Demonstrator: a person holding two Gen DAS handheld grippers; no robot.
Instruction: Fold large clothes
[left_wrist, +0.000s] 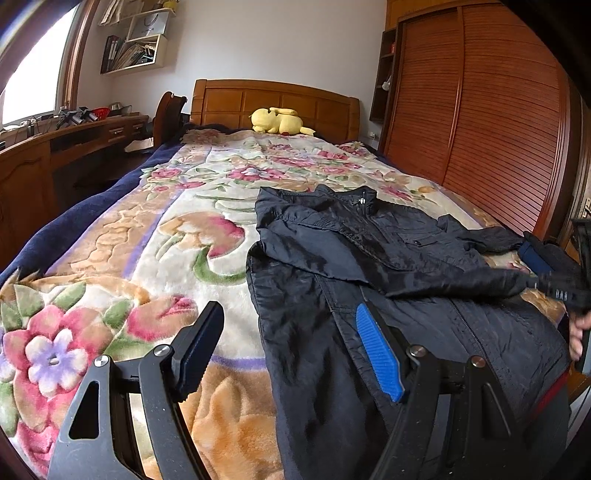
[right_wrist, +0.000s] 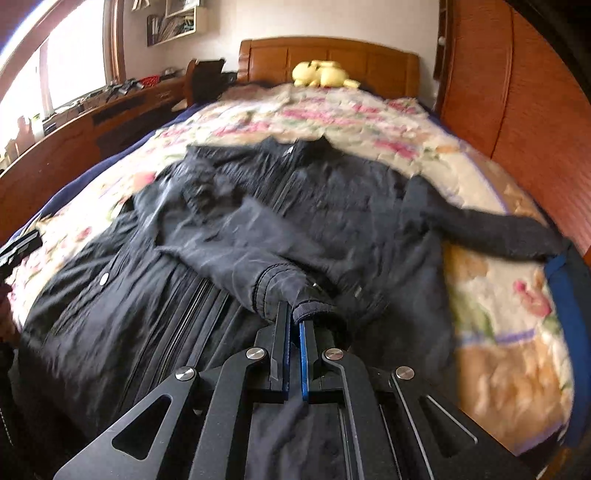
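A dark navy jacket (left_wrist: 388, 258) lies front up on the floral blanket (left_wrist: 166, 236), collar toward the headboard. My left gripper (left_wrist: 288, 308) hovers open over the jacket's near left edge, with nothing between its fingers. One sleeve (right_wrist: 236, 240) is drawn across the jacket's (right_wrist: 332, 206) front. My right gripper (right_wrist: 293, 314) is shut on that sleeve's cuff (right_wrist: 310, 306). In the left wrist view the right gripper (left_wrist: 554, 286) shows at the far right edge with a hand (left_wrist: 578, 332) behind it. The other sleeve (right_wrist: 498, 229) stretches out toward the wardrobe side.
A yellow plush toy (left_wrist: 277, 121) rests against the wooden headboard (left_wrist: 277, 99). A slatted wooden wardrobe (left_wrist: 480, 110) runs along the bed's right side. A wooden desk (left_wrist: 55, 147) and chair (left_wrist: 170, 114) stand to the left, under a window.
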